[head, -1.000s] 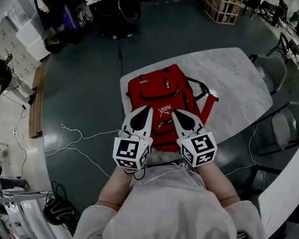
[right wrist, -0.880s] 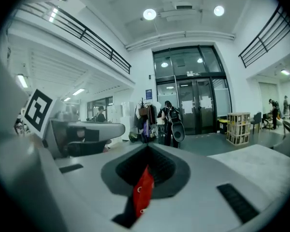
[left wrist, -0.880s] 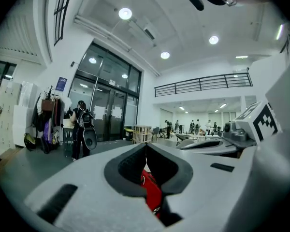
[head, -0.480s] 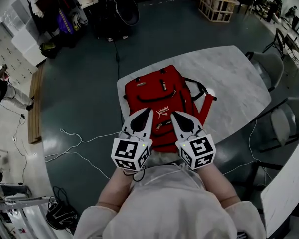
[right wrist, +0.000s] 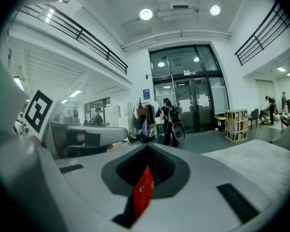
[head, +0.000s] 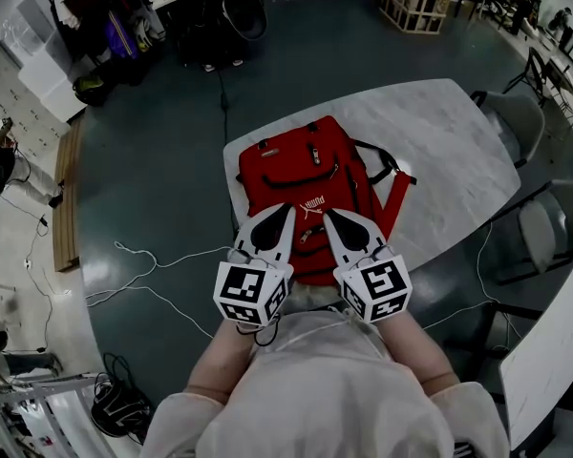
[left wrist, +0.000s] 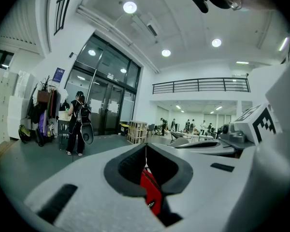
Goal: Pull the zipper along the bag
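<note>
The pale marbled counter point(head: 449, 151) carries a red fabric backpack point(head: 306, 175), lying flat near its left corner. Over the bag's near end hover the left tool point(head: 288, 207) and the right tool point(head: 327, 213), side by side. Each has its jaws pressed together, with only a sliver of red showing in the hollow behind the tips.

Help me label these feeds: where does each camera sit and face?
Head view: on the person's head, facing steeply down at the red backpack on the table; left claw, right claw and forearms show.
Left gripper view: on the left claw, facing along its shut jaws toward glass doors.
Right gripper view: on the right claw, likewise.
Both share the glass doors and red backpack.
</note>
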Action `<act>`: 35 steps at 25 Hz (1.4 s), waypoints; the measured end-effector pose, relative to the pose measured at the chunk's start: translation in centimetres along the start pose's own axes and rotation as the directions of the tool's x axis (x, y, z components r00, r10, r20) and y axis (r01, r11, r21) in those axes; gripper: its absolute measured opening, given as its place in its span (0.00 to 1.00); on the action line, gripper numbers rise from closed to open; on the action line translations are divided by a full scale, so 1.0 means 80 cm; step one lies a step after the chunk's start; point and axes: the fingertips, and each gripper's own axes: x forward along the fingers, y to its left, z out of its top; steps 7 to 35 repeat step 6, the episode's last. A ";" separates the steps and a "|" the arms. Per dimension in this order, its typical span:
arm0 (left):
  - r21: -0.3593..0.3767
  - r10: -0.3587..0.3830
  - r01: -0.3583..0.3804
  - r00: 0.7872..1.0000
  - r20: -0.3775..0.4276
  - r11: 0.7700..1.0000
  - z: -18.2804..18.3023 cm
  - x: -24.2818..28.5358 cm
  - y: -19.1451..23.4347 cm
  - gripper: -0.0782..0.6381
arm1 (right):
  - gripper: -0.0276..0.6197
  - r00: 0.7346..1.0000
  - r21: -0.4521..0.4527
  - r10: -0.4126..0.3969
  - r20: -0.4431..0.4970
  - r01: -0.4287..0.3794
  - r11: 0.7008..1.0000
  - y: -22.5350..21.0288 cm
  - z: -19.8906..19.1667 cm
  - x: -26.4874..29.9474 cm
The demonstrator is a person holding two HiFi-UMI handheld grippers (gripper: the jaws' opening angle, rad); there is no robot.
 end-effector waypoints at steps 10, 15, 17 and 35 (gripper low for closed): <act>-0.004 -0.028 0.028 1.000 0.006 1.000 -0.002 -0.003 -0.004 0.14 | 0.08 0.999 0.002 -0.032 0.040 0.032 0.999 0.002 0.007 -0.004; -0.004 -0.028 0.028 1.000 0.006 1.000 -0.002 -0.003 -0.004 0.14 | 0.08 0.999 0.002 -0.032 0.040 0.032 0.999 0.002 0.007 -0.004; -0.004 -0.028 0.028 1.000 0.006 1.000 -0.002 -0.003 -0.004 0.14 | 0.08 0.999 0.002 -0.032 0.040 0.032 0.999 0.002 0.007 -0.004; -0.004 -0.028 0.028 1.000 0.006 1.000 -0.002 -0.003 -0.004 0.14 | 0.08 0.999 0.002 -0.032 0.040 0.032 0.999 0.002 0.007 -0.004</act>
